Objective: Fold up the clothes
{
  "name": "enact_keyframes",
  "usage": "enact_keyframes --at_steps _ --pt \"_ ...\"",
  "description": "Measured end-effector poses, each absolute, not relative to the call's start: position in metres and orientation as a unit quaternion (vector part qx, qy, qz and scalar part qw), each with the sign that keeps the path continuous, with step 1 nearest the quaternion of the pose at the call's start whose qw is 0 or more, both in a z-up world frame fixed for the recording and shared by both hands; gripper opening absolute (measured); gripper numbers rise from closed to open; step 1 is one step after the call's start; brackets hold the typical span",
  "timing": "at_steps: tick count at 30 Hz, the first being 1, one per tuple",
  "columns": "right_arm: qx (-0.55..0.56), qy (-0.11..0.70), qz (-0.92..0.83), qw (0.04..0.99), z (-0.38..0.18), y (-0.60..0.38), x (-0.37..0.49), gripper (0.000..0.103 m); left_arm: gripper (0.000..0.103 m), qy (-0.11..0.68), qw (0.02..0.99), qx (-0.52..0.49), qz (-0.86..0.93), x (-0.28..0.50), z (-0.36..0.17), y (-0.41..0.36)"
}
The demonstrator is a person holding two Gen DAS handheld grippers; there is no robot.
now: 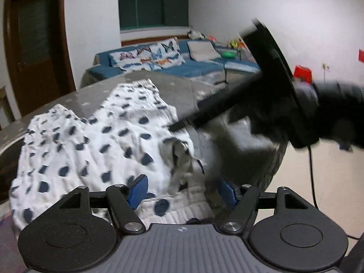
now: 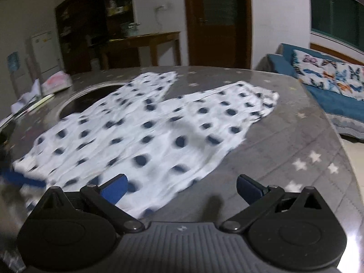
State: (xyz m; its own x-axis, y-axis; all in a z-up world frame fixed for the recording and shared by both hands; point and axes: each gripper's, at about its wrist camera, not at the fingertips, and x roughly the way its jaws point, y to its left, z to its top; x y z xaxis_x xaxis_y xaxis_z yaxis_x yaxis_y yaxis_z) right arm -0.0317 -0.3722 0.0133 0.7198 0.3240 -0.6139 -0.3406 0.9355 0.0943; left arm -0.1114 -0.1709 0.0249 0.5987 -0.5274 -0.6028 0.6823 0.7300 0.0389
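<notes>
A: Where's the garment?

B: White polka-dot pants (image 2: pixel 145 134) lie flat on the grey star-print tabletop (image 2: pixel 302 136). Two legs fan out toward the wooden door (image 2: pixel 217 20); the waist end sits nearest both grippers. One leg overlaps the round dark recess (image 2: pixel 91 97) in the tabletop.

A: Left gripper?

B: Left gripper (image 1: pixel 182 190) is low over the waist end of the pants (image 1: pixel 95 141). Jaws spread, blue pads (image 1: pixel 137 191) on either side of a bunched bit of cloth. Cloth is between them, but I can't tell if the pads touch it. That edge of the pants is rumpled, grey lining showing; blurred.

A: Right gripper?

B: Right gripper (image 2: pixel 182 187), jaws spread wide. One pad hangs over the pants hem, the other over bare tabletop just beside the pants. Nothing pinched. In the left wrist view its black body (image 1: pixel 282 104) comes in from the side away from the door, with a finger pointing at the pants' edge; motion blur, so contact is unclear.

A: Anything else around the pants?

B: Folded paper or cloth (image 2: pixel 56 82) at the tabletop's far corner, beyond the recess, well apart from the pants. Blue sofa (image 2: pixel 334 100) with butterfly cushions (image 2: pixel 329 72) off the tabletop, on the side of the leg that clears the recess. Window (image 1: pixel 153 4) above the sofa.
</notes>
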Motion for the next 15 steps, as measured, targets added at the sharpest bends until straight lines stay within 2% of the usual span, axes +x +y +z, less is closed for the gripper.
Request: enact_keyframes --at_steps 2,4,9,11,13,15 --pt "0.004 0.333 0.169 0.928 0.014 -0.381 -0.017 0.101 0.062 0.295 0.882 0.139 -0.341 -0.11 0.019 -0.176" --pt "0.026 0.342 0.158 0.926 0.014 -0.391 -0.002 0.093 0.057 0.298 0.883 0.14 -0.335 -0.106 0.014 -0.178" --pt "0.044 0.345 0.125 0.929 0.015 -0.408 0.035 0.085 0.042 0.309 0.879 0.139 -0.335 -0.1 0.008 -0.179" --pt "0.053 0.351 0.112 0.928 0.013 -0.413 0.056 0.08 0.028 0.31 0.877 0.137 -0.34 -0.097 0.011 -0.176" --pt "0.064 0.356 0.099 0.927 0.011 -0.417 0.076 0.068 0.017 0.312 0.875 0.128 -0.346 -0.094 0.015 -0.171" --pt "0.069 0.362 0.083 0.926 0.009 -0.421 0.1 0.064 0.014 0.316 0.873 0.11 -0.354 -0.09 0.022 -0.164"
